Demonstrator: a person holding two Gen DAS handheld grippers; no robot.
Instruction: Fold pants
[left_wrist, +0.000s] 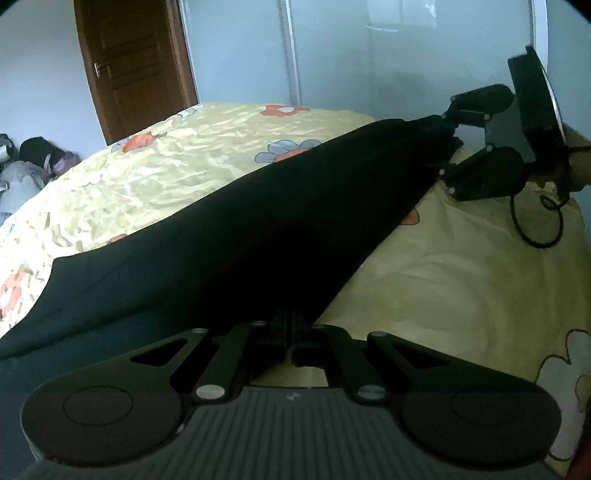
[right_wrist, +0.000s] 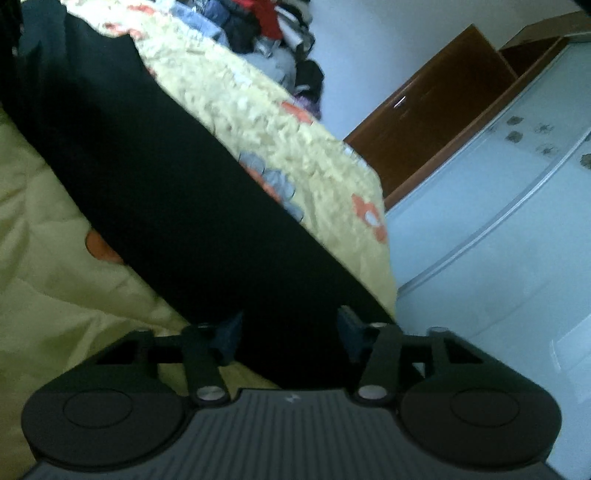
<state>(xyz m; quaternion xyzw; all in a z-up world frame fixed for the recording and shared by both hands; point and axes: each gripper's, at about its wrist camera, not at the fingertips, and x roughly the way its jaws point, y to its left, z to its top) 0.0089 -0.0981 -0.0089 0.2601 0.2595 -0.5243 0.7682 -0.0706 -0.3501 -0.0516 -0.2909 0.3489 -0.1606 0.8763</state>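
Both grippers sit at opposite ends of the pants (left_wrist: 229, 236): left gripper (left_wrist: 290, 325) clamped on them, right gripper (right_wrist: 290, 332) apart around them.

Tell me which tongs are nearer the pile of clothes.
Left. The left tongs grip the pants at the end toward the pile; the right tongs straddle the opposite end.

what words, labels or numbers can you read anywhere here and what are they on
None: no readable words or numbers in either view.
Small pale mark on the left hand-held gripper body: a logo, not text.
Same mark on the right hand-held gripper.
Paper on the wall: too blurred to read.
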